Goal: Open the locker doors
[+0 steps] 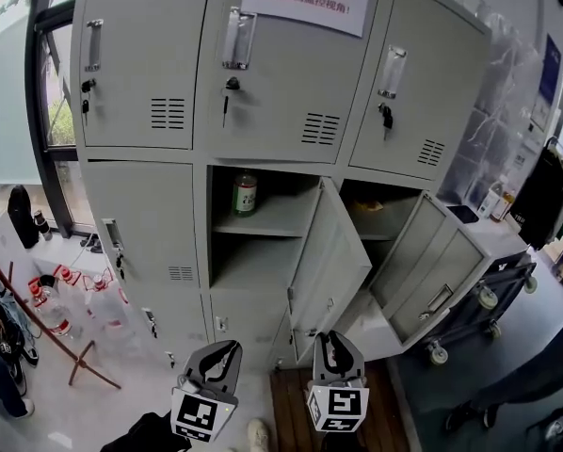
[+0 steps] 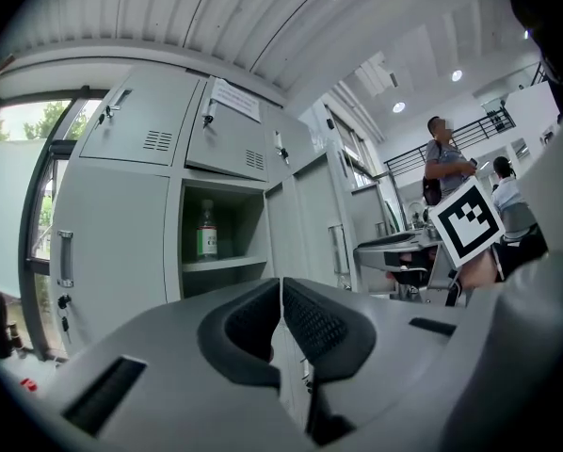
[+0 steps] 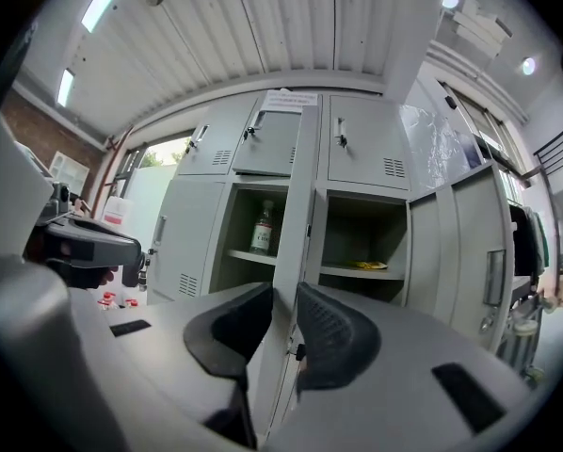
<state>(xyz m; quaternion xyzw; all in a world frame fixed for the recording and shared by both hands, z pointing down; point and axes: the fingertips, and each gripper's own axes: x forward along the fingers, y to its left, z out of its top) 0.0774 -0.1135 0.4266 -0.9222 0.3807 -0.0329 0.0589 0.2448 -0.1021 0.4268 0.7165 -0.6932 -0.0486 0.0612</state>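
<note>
A grey locker bank (image 1: 140,224) fills the head view. Its top row is closed. In the middle row the centre door (image 1: 329,252) hangs open on a compartment with a green-labelled bottle (image 1: 245,194). The door to its right (image 1: 423,252) is swung out too, with something yellow (image 3: 371,265) on that shelf. My left gripper (image 1: 220,356) is low in front of the lockers, its pads (image 2: 305,318) together on nothing. My right gripper (image 1: 330,339) is beside it, below the centre door. Its jaws stand a narrow gap apart (image 3: 283,295), and the door's edge (image 3: 296,186) shows through that gap, farther off.
A wheeled cart (image 1: 479,299) stands right of the open doors, with a dark jacket (image 1: 545,196) hanging beyond it. Red stand legs (image 1: 37,318) and small bottles sit on the floor at the left. A brown board (image 1: 291,412) lies under my right gripper. People (image 2: 446,163) stand in the background.
</note>
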